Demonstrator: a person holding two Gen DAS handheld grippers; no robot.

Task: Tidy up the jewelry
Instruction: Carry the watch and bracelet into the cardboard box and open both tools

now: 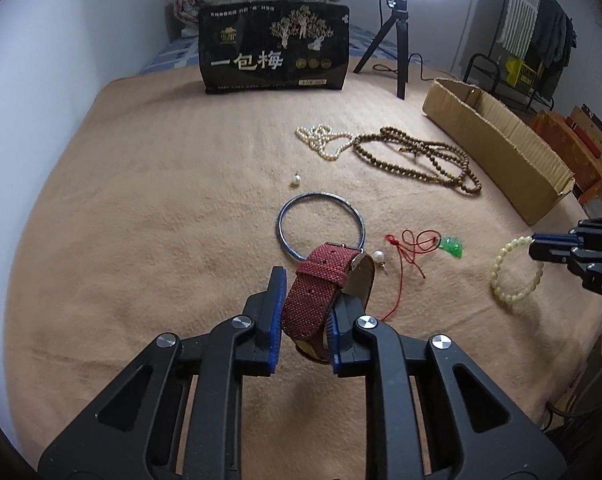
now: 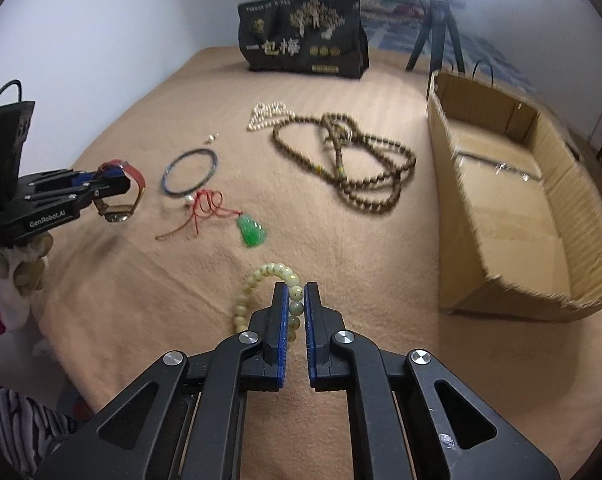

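Observation:
My left gripper [image 1: 311,292] is shut on a watch with a red woven strap [image 1: 325,268], held a little above the tan blanket; the right wrist view shows the same watch [image 2: 119,210] hanging from it. My right gripper [image 2: 297,292] is shut on a pale beaded bracelet [image 2: 257,276], whose loop curls out to the left of the fingers. On the blanket lie a blue bangle [image 1: 321,195], a green pendant on a red cord [image 2: 253,232], a brown bead necklace [image 2: 365,200], a pearl necklace [image 1: 325,140] and two loose pearl earrings [image 1: 297,179].
An open cardboard box [image 2: 461,240] stands at the right edge of the blanket, a thin chain lying inside. A black printed bag [image 1: 273,48] and a ring light's tripod [image 1: 401,40] stand at the back. A wall runs along the left.

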